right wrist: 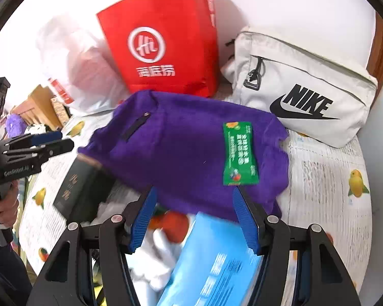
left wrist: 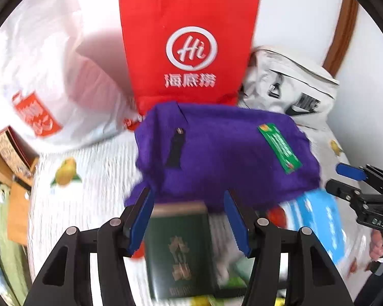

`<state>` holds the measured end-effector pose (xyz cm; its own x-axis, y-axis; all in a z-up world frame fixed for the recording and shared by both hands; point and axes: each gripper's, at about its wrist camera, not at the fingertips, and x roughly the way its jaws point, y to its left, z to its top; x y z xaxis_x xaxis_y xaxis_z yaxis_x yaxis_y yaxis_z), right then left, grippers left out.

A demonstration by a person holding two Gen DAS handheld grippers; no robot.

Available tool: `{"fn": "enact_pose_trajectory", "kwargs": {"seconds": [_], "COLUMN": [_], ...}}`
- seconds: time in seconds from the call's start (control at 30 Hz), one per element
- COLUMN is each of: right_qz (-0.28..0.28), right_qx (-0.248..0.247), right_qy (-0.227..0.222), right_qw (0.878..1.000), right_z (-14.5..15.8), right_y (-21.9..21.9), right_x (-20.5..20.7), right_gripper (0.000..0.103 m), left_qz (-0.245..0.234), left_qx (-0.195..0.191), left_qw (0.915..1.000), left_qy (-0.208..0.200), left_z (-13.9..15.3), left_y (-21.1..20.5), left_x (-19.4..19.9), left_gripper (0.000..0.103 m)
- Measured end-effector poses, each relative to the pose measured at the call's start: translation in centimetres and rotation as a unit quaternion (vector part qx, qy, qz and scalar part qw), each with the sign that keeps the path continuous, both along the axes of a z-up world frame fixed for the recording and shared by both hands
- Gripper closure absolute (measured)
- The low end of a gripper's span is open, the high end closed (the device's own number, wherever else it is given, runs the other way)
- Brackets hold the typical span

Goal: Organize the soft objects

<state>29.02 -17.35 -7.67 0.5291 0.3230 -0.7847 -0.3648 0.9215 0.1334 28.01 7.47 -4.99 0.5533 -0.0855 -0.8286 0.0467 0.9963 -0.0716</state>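
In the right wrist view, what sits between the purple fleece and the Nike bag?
Nothing sits between them: the purple fleece reaches almost to the white Nike bag, with only a sliver of fruit-print bedspread showing. The green packet lies on the fleece itself.

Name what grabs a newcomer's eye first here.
The purple fuzzy bag sprawls mid-bed with a green packet lying on it. Behind it a red tote stands against the wall, with a white Nike bag to its right.

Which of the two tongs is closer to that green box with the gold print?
Left. The left tongs hang open right over the green box; the right tongs sit off to its side, above the blue box.
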Motion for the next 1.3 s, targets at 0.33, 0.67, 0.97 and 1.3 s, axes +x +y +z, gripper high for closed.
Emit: {"fn": "enact_pose_trajectory", "kwargs": {"seconds": [0.33,0.67,0.97,1.3], "right_qz": [0.011,-0.005,-0.019,-0.008], "right_qx": [0.017,0.029,0.039,0.047], "right_qy": [-0.005,-0.007,0.008,0.014], "right_qw": [1.000,1.000,0.999,0.999], "right_z": [-0.7,-2.1,-3.9,-4.8], "right_y": [0.1,-2.7,-5.1,-4.8], "right_x": [-7.0,-11.5,-12.6,-12.8], "right_gripper": [0.041,0.041,0.041,0.041], "left_qz": [-0.004,-0.026,-0.033,-0.020], "left_qx": [-0.012,0.018,0.035,0.057], "left_qw": [0.9997,0.9989,0.9978,0.9963], "left_qy": [0.019,0.034,0.046,0.060], "left_z": [-2.1,-5.4,-7.1,-8.2], "left_y": [-2.4,-6.3,-7.9,-7.7], "left_x": [-8.1,-11.6,-11.3,-11.2], "left_gripper": [0.041,0.035,0.030,0.030]}}
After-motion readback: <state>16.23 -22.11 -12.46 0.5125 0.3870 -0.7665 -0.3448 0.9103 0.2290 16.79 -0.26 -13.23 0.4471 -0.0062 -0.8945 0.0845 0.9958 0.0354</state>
